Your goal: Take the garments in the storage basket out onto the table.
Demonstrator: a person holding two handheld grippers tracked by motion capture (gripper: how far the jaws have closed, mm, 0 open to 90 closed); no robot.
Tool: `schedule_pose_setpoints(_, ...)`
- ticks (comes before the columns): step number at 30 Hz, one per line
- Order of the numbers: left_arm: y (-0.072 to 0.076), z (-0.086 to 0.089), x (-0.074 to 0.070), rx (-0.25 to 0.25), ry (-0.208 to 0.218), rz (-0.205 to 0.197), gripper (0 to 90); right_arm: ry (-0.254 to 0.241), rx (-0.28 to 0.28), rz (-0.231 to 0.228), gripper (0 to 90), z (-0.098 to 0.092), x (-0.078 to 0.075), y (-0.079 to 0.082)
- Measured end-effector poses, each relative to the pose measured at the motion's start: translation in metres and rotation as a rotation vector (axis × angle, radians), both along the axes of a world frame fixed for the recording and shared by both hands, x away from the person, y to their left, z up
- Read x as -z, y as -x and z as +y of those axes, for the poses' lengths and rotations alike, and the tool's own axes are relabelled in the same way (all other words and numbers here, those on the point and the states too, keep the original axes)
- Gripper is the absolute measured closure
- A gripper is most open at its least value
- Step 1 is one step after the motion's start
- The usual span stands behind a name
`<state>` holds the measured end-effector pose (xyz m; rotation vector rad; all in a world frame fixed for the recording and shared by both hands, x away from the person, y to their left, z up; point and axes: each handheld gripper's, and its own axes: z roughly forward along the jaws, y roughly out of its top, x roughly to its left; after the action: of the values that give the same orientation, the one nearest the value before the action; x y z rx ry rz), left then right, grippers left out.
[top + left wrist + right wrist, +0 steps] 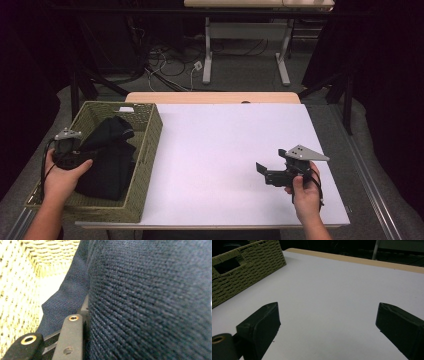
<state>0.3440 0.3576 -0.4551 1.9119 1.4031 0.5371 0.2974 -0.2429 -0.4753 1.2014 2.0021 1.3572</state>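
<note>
A dark knitted garment (107,160) lies bunched in the woven basket (147,145) at the table's left, one fold standing up toward the far end. My left gripper (86,154) reaches into the basket from its left side and is shut on the garment. In the left gripper view the dark garment (150,300) presses against one black finger (72,337) and hides the other. My right gripper (272,161) hovers open low over the white table (220,140) at the right. Nothing lies between the jaws of the right gripper (327,315).
The basket (244,272) has a handle cut-out in its end wall. The white sheet ends at a wooden strip (210,97) along the far edge. Beyond it are floor cables and another table's white legs (207,55).
</note>
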Motion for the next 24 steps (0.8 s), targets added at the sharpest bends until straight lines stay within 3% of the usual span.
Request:
schedule_pose_setpoints(13, 0.005, 0.006, -0.008, -0.023, 0.033, -0.042, 60.8, 0.002, -0.013, 0.033, 5.8, 0.005, 0.009, -0.003)
schedule_pose_setpoints(24, 0.007, 0.007, -0.013, -0.030, 0.037, -0.061, 60.8, 0.039, -0.055, 0.069, 11.0, 0.016, 0.020, -0.006)
